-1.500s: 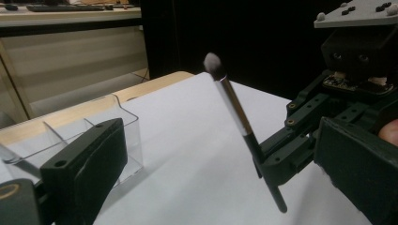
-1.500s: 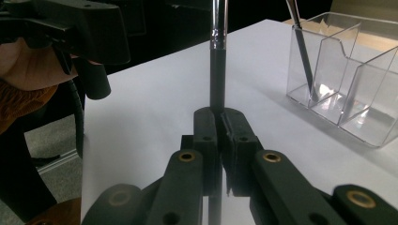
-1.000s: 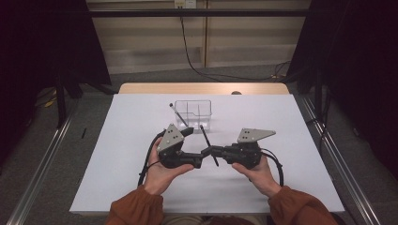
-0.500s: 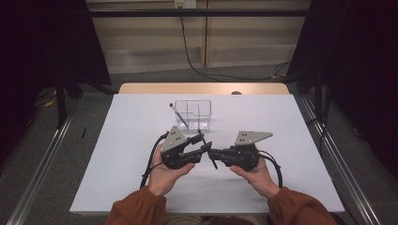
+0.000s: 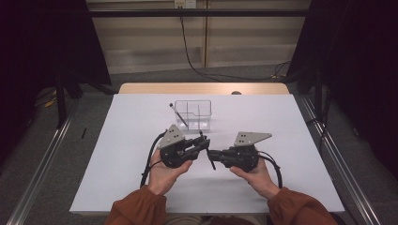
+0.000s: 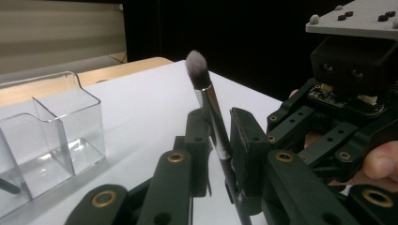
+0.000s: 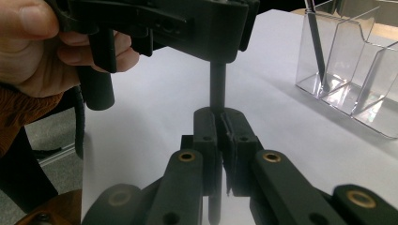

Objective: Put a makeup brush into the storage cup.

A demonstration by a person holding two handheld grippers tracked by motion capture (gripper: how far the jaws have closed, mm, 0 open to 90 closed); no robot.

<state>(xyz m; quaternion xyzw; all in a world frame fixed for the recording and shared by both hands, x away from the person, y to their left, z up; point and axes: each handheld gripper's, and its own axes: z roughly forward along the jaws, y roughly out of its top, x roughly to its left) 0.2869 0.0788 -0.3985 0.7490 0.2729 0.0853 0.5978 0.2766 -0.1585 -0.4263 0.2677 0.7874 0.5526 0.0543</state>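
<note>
A makeup brush with a grey tuft, silver ferrule and dark handle stands nearly upright between both grippers, above the white table. My left gripper has just been closing, and its pads now press the ferrule from both sides. My right gripper is shut on the handle lower down. In the high view the left gripper and right gripper meet tip to tip at the table's middle front, with the brush poking out below them.
A clear, divided plastic organizer stands just behind the grippers, with one thin dark stick leaning in its left compartment. Bare white table lies to the left and right of the hands. Metal rails run along both table sides.
The left gripper's jaws, wide apart around the brush a second ago, have closed onto it. Both hands have stayed where they were.
</note>
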